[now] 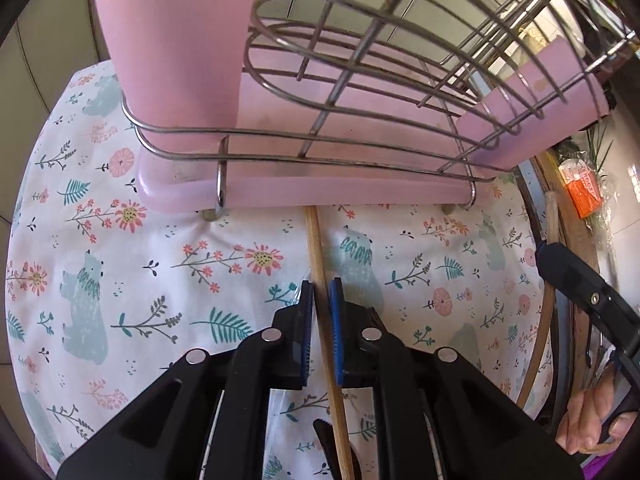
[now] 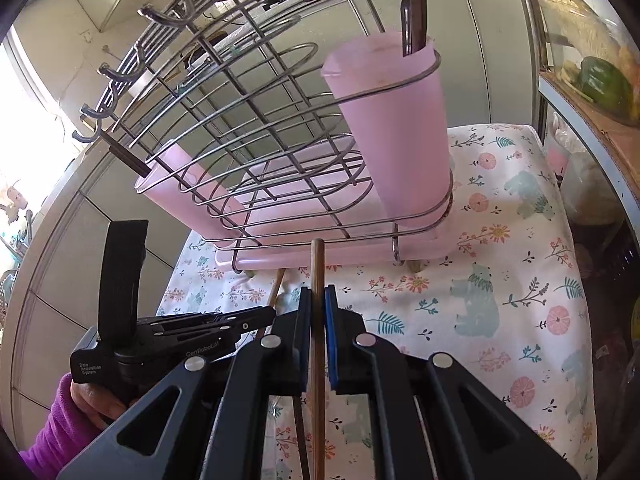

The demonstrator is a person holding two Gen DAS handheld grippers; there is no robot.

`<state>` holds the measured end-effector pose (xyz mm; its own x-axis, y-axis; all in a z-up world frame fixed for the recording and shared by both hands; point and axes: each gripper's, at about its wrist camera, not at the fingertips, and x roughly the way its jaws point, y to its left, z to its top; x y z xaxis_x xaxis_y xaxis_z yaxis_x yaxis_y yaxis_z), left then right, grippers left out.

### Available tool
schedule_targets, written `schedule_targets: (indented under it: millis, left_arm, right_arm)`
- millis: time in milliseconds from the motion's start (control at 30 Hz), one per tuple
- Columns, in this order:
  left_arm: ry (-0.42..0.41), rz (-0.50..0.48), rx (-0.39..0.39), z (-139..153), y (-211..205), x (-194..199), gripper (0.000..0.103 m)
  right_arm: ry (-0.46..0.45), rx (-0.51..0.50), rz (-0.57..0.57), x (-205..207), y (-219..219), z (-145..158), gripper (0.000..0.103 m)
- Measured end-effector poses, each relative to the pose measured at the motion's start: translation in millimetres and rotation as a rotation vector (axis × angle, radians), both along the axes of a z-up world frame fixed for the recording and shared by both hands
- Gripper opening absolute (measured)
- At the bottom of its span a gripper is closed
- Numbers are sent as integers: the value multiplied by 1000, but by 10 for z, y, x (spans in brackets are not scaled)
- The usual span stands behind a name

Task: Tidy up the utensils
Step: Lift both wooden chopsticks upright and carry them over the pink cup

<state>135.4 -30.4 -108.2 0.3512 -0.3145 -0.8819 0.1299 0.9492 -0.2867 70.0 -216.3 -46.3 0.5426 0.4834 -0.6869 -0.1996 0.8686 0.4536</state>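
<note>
A wooden chopstick (image 1: 320, 264) lies between the blue pads of my left gripper (image 1: 321, 292); its far tip reaches under the pink tray (image 1: 320, 194). The jaws stand slightly apart from it, open. My right gripper (image 2: 318, 304) is shut on a second chopstick (image 2: 318, 272), whose tip points up in front of the wire rack (image 2: 256, 136). A pink cup (image 2: 400, 128) in the rack's right end holds metal utensil handles (image 2: 414, 8). In the right wrist view my left gripper (image 2: 271, 314) sits low at the left with its chopstick (image 2: 277, 286) past its tips.
A second pink cup (image 2: 180, 184) sits in the rack's other end. A flowered cloth (image 1: 160, 280) covers the table. A wooden board and an orange packet (image 1: 586, 196) stand past the table's edge, near a hand (image 1: 588, 428). A shelf holds a green pepper (image 2: 604, 80).
</note>
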Motion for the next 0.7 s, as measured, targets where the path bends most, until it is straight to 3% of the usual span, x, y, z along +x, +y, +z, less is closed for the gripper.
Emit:
schedule_targets:
  millis: [467, 700]
  left_arm:
    - [-230, 9, -145, 758, 384, -612, 6]
    - [-428, 56, -227, 1290, 574, -925, 6]
  right_arm:
    - [-166, -20, -16, -254, -25, 416, 6]
    - [-265, -15, -41, -397, -101, 713, 6]
